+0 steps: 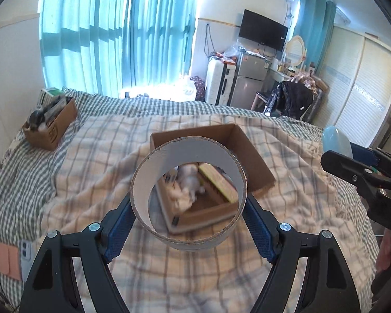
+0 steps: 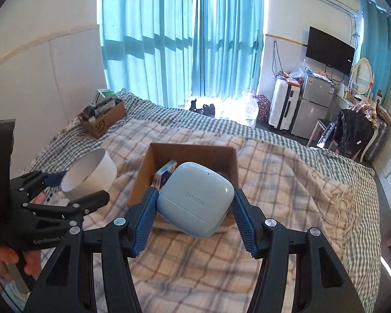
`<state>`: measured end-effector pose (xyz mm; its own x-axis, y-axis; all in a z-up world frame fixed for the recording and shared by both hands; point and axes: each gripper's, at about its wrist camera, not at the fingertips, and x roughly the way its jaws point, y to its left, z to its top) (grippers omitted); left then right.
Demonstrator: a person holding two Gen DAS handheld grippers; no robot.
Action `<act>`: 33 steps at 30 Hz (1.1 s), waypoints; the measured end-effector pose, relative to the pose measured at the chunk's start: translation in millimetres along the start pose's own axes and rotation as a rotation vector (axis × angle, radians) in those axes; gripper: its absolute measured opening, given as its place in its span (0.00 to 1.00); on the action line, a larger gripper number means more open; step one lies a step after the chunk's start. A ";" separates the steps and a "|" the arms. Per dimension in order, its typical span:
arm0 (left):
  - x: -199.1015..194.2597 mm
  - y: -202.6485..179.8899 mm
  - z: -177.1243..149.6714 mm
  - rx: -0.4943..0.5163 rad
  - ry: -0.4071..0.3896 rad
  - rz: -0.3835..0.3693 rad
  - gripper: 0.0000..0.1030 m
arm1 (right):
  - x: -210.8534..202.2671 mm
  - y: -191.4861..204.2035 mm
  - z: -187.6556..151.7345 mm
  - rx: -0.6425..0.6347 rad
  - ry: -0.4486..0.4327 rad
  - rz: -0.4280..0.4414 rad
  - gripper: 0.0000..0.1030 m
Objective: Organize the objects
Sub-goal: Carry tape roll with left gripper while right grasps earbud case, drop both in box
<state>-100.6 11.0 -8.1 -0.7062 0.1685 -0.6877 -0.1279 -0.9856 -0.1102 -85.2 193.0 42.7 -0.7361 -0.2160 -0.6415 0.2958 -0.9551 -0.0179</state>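
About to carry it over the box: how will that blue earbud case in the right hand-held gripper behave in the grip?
The earbud case looks smooth, glossy and rounded, so it may slip or twist between the pads. It sits tilted in the right hand-held gripper, held only at its sides. Probably light and rigid; a drop onto the blanket seems harmless.

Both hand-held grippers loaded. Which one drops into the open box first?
Right, probably. The right hand-held gripper holds the earbud case just before the cardboard box; the left hand-held gripper holds its tape roll off beside the box.
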 end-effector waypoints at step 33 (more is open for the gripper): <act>156.0 7.6 26.1 -0.040 0.113 -0.128 0.91 | 194.5 -66.7 50.2 0.172 0.037 0.037 0.69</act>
<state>-229.8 30.1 -97.5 -0.6026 0.2924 -0.7425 -0.1818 -0.9563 -0.2291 -278.6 204.6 -42.4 -0.7028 -0.2472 -0.6671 0.2114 -0.9679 0.1360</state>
